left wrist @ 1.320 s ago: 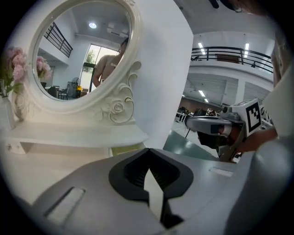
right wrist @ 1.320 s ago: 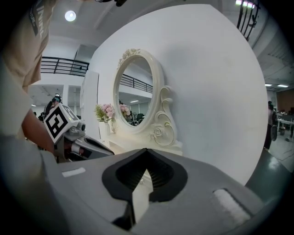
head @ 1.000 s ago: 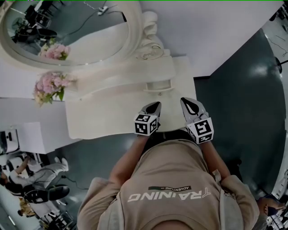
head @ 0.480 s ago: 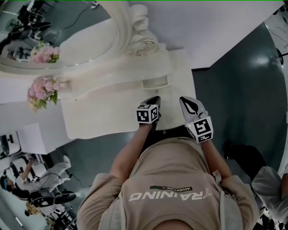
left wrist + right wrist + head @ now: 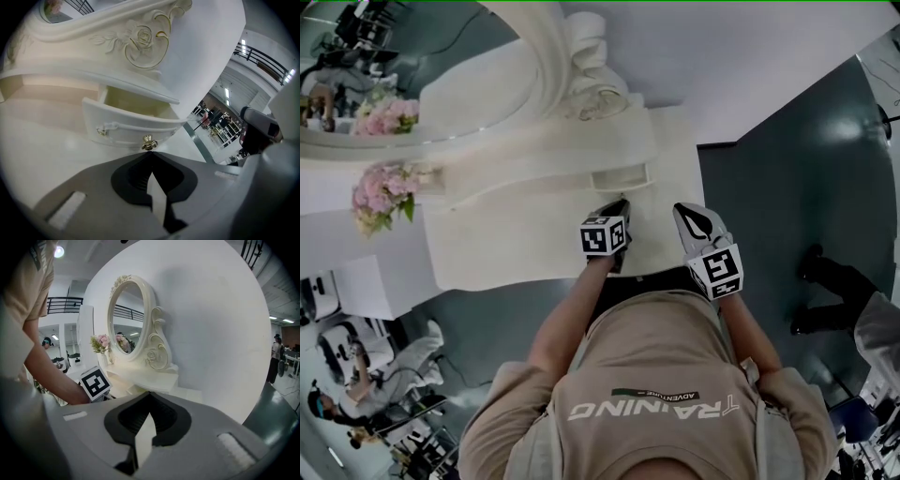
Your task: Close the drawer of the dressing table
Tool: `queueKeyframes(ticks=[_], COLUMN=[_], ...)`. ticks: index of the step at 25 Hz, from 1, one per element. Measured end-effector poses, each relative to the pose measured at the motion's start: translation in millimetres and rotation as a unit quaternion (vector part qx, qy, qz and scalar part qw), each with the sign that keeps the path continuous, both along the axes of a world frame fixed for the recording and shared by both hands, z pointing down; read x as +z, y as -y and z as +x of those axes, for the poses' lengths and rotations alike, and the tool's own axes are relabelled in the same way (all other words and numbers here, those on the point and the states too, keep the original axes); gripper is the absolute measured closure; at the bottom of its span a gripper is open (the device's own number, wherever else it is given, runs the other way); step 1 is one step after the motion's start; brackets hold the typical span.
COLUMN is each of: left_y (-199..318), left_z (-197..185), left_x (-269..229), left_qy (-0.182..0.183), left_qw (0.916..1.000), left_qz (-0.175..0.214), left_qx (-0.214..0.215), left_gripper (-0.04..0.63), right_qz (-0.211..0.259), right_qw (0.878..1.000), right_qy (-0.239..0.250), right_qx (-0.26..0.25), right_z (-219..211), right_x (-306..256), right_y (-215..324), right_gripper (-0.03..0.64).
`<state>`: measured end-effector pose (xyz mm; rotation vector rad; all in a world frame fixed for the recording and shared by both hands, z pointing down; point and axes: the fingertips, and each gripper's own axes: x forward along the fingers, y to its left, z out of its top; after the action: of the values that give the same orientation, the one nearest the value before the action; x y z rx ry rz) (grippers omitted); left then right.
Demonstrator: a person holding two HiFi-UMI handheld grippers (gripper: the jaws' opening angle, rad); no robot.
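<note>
The drawer [image 5: 129, 123] stands open at the worktop's [image 5: 42, 145] far right. The left claw [image 5: 151, 155], tips together and empty, sits just short of the brass knob [image 5: 148, 142]. It's best to push squarely there, straight in. The right claw [image 5: 149, 395], also together, hangs aside.

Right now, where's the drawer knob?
Left gripper view, centre: the gold knob sits on the front of the open drawer, just ahead of the shut left gripper.

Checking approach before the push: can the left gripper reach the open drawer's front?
Probably yes. The left gripper, jaws together, points straight at the drawer front, right by its knob, and nothing shows between them. Whether it already touches the knob can't be told.
</note>
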<state>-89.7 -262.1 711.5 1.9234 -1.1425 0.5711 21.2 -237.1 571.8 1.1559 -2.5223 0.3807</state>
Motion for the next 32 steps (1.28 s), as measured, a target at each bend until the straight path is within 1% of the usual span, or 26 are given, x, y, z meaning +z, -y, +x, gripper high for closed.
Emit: queueKeyframes(ticks=[5,10,13,16,21,27,32], left_y=[1.2,5.3,8.5,11.7,21.5,33.8,43.1], left_z=[-0.6,1.0,0.6,2.0,1.7,-2.8,-2.7], left_x=[0.0,-4.2,-4.4,-4.1,-5.0,-4.8,-3.5], left_qy=[0.001,0.01,0.009,0.009,-0.001,0.002,0.004], left_qw=[1.0,0.9999,0.9999,0.9999,0.9999,0.9996,0.9997], left_qz=[-0.003,0.008,0.005,0.007,0.007,0.009,0.012], left_qx=[-0.007,-0.009,-0.008,-0.005,-0.015,-0.026,-0.021], left_gripper=[0.578,0.578,0.578,0.578,0.578,0.578,0.578], right_qz=[-0.003,-0.007,-0.009,-0.011,-0.016,-0.024,-0.023], right_qw=[1.0,1.0,1.0,1.0,1.0,0.999,0.999], right_qy=[0.003,0.011,0.015,0.015,0.016,0.025,0.026], right_qx=[-0.011,-0.013,-0.014,-0.013,-0.011,-0.004,-0.004], right_z=[-3.2,-5.0,-6.8,-6.8,-3.2,-0.5,-1.4], right_x=[1.5,2.4,1.7,2.5,5.2,7.2,9.7], right_y=[4.2,10.5,13.3,15.1,17.8,22.0,27.3], right_gripper=[0.615,0.615,0.615,0.615,0.615,0.615,0.615])
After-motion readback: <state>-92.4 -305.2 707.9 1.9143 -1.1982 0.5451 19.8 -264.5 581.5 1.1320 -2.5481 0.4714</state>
